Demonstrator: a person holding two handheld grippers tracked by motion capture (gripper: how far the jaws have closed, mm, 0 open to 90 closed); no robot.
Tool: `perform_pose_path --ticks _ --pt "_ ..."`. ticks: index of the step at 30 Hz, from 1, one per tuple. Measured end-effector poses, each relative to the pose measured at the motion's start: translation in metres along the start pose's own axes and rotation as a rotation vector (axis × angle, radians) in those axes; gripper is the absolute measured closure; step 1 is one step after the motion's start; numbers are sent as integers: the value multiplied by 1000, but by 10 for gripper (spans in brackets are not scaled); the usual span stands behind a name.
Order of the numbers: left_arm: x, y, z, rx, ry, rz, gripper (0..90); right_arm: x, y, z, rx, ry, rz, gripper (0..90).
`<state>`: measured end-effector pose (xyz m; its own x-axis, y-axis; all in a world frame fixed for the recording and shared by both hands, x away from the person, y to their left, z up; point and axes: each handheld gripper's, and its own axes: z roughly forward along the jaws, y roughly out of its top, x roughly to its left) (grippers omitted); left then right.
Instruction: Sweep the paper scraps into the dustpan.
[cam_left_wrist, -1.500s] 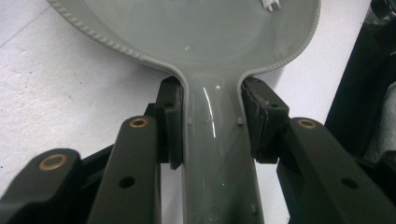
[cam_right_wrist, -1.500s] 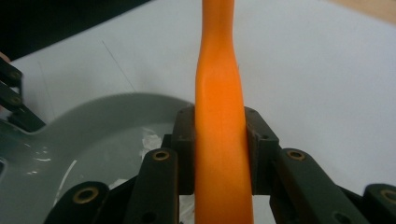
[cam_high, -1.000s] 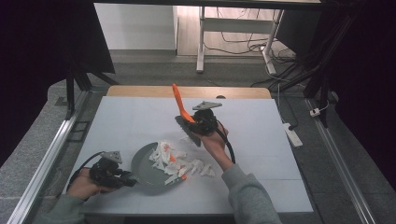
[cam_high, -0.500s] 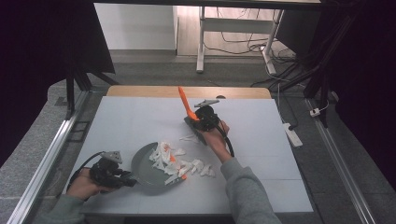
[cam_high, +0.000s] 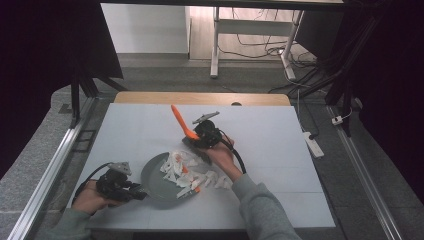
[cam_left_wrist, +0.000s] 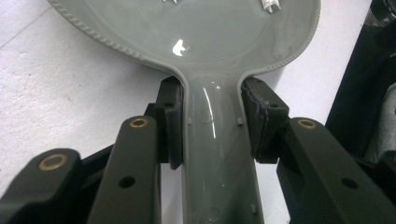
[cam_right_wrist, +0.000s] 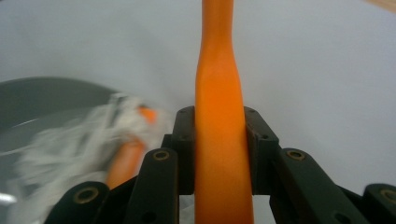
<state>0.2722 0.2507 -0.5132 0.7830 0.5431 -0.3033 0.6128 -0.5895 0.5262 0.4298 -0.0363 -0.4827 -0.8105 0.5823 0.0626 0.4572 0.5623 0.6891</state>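
Pinning dustpan (cam_high: 159, 176) handle with left tool (cam_left_wrist: 212, 119), steadying it; clamping orange brush (cam_high: 181, 123) in right tool (cam_right_wrist: 219, 140), sweeping scraps (cam_high: 192, 172) in.

In the left gripper view, the grey dustpan (cam_left_wrist: 205, 42) is cut off at twelve o'clock, and two white scraps (cam_left_wrist: 271, 4) are clipped there. In the right gripper view, the orange handle (cam_right_wrist: 219, 116) is cut at twelve and six o'clock; the litter (cam_right_wrist: 84, 140) at nine o'clock is blurred beyond identification.

Grey sleeves (cam_high: 255, 205); black tongs (cam_high: 202, 142) w/ brass rivets, black cables, grey top plates.
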Motion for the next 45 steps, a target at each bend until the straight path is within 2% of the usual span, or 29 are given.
perform_pose_path --ticks 2,4,6,10,14,22,32,36,40,41,45 --pt "0 0 0 0 1 0 616 10 0 -4 -16 58 -7 697" --pt "0 0 0 0 2 0 616 17 1 -12 -54 75 -26 697" --pt "0 0 0 -1 2 -1 616 18 3 -23 -95 87 -15 697" --pt "-1 0 0 -3 4 -1 616 10 3 -39 -134 50 2 697" --pt "-1 0 0 -5 4 -3 616 0 -3 -44 -145 14 27 697" --pt "-2 0 0 -6 8 -5 615 -12 -11 -32 -125 -62 34 697" --pt "-2 0 0 -7 9 -6 615 -19 -11 -10 -88 -84 71 697" --pt "-1 1 0 -8 11 -6 615 -14 -7 -5 -78 -75 69 697" --pt "-2 1 1 -8 13 -8 615 -5 -2 2 -49 -61 41 697" --pt "-2 1 1 -11 14 -11 615 -2 -1 4 -42 -56 48 697" --pt "-2 1 1 -15 16 -19 615 15 1 8 -23 -14 23 697"
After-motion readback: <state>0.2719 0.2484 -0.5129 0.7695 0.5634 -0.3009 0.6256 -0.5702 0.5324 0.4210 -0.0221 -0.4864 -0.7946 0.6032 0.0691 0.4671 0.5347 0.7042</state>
